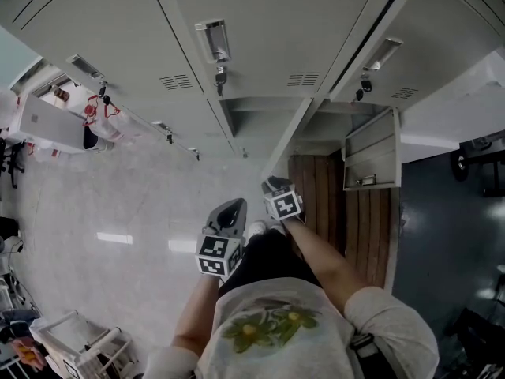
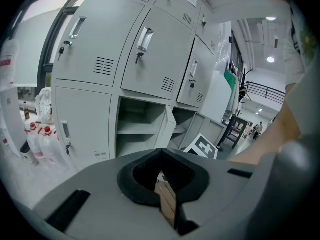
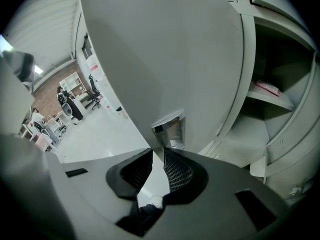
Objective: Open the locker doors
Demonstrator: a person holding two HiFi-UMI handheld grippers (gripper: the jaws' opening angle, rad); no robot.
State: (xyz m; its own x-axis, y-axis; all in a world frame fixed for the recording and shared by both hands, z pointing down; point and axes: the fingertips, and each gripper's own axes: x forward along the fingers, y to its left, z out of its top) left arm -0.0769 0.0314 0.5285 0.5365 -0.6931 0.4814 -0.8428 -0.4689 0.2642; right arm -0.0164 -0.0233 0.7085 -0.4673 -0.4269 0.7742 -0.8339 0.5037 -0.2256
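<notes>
Close in, the person's forearms reach out over a pale shirt, each hand carrying a gripper with a marker cube. The left gripper (image 1: 230, 212) hangs low over the glossy white floor (image 1: 118, 212). In the left gripper view its jaws are pressed fully together with nothing between them, and it points toward the locker bank. The right gripper (image 1: 276, 185) is a little further forward, beside the wooden boards (image 1: 316, 200) on the floor. In the right gripper view its jaws stand a narrow slit apart and hold nothing, with only floor showing through the gap. Just past the tips of those jaws sits the chrome handle (image 3: 170, 128) of a grey locker door (image 3: 165, 59). That door is swung out toward the person, and it is hard to tell whether the jaw tips touch the handle. Behind the door, an open compartment (image 3: 280, 129) shows a shelf with a pale flat item (image 3: 269, 87) lying on it. Further right in the head view, a smaller door (image 1: 372, 158) also hangs open. Above these, the upper doors (image 1: 260, 14) are closed, and one has a key (image 1: 220, 76) hanging below its latch. Far off to the left, bottles with red caps (image 2: 42, 141) stand by the end locker.
</notes>
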